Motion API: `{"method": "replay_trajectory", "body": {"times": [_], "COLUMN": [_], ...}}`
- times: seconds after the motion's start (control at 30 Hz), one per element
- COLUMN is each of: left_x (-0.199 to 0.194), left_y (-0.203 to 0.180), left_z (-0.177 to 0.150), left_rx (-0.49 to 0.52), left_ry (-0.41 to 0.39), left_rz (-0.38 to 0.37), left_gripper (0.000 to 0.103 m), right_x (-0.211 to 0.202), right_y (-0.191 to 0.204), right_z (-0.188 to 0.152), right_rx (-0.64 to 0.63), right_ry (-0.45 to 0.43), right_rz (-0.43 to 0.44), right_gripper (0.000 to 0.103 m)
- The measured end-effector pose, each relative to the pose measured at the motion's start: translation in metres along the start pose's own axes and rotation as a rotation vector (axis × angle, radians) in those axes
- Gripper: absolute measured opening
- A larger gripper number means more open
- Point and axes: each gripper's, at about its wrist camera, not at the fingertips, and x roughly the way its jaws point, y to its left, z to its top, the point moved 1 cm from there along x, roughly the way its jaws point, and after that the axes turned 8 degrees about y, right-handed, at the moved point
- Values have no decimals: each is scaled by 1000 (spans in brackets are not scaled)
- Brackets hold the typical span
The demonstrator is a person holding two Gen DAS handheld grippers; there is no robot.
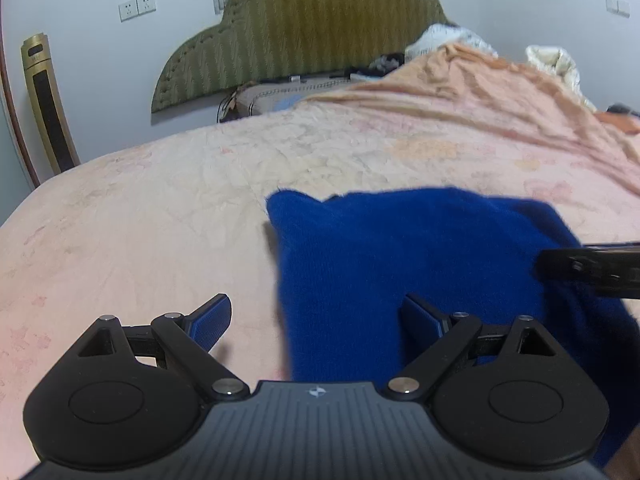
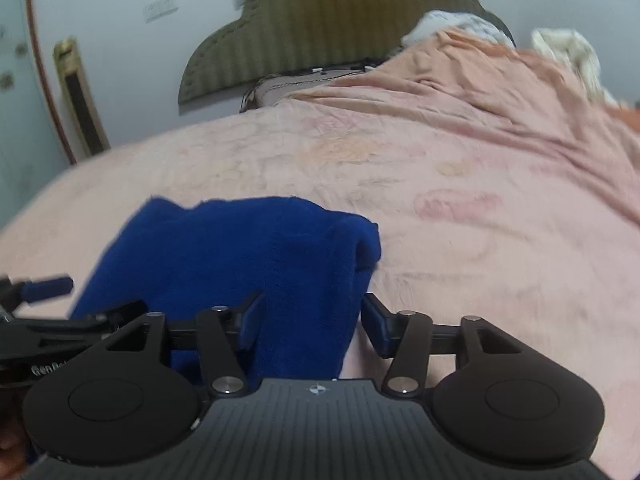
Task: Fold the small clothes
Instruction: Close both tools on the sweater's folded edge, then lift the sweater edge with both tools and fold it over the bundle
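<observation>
A fuzzy royal-blue garment (image 1: 400,248) (image 2: 240,256) lies folded on a pink floral bedspread (image 1: 160,220) (image 2: 480,220). My left gripper (image 1: 316,306) is open wide at the garment's left edge; its right finger sits over the cloth and its left finger over bare bedspread. My right gripper (image 2: 312,300) is open, straddling the garment's near right portion, with cloth between the jaws and a gap showing at the right pad. Each gripper appears in the other's view: the right gripper (image 1: 580,268) reaches in from the right, and one blue-padded finger of the left gripper (image 2: 48,288) shows at the left.
An olive quilted headboard (image 1: 304,28) stands against the far wall. A peach blanket (image 1: 500,92) lies rumpled at the back right beside white bedding (image 1: 556,64). A gold tower appliance (image 1: 48,104) stands left of the bed, near the bedspread's left edge.
</observation>
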Motion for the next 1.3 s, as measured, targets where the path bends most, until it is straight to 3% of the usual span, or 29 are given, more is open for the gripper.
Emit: {"method": "replay_trajectory", "body": {"times": [0.1, 0.2, 0.27, 0.33, 0.43, 0.53, 0.57, 0.63, 0.67, 0.7, 0.77, 0.87, 1.03, 1.2, 1.3], "left_x": [2, 26, 49, 68, 84, 100, 104, 116, 120, 125, 129, 119, 50, -27, -48], "left_y": [32, 70, 84, 87, 77, 71, 71, 73, 74, 76, 83, 89, 96, 117, 133], "left_z": [3, 12, 17, 22, 34, 44, 47, 51, 51, 51, 47, 39, 38, 39, 45], "left_rx": [-78, -246, -349, -388, -347, -366, -378, -410, -418, -424, -447, -461, -348, -267, -259], "left_ry": [7, 120, 216, 256, 240, 205, 196, 195, 202, 217, 212, 158, -3, -99, -138], "left_rz": [-100, -299, -473, -592, -639, -658, -665, -672, -671, -668, -688, -694, -663, -684, -690], "left_gripper": [98, 98, 98, 98, 97, 97, 93, 69, 46, 30, 23, 20, 20, 20, 20], "right_x": [-15, -14, -1, 14, 35, 63, 72, 89, 96, 100, 101, 96, 63, 5, -33], "right_y": [-9, -30, -48, -58, -62, -61, -62, -62, -62, -61, -57, -48, -20, 5, 18], "right_z": [-7, -12, -12, -9, 7, 25, 30, 38, 41, 42, 40, 38, 37, 36, 40], "right_rx": [-1, 40, 112, 134, 150, 172, 183, 209, 221, 224, 230, 220, 163, 140, 132], "right_ry": [-10, 61, 136, 166, 183, 192, 192, 181, 179, 174, 158, 133, 44, -16, -37], "right_rz": [84, 222, 321, 401, 517, 588, 597, 615, 612, 607, 603, 561, 537, 605, 688], "right_gripper": [80, 80, 80, 78, 76, 66, 58, 45, 37, 33, 28, 25, 23, 22, 22]}}
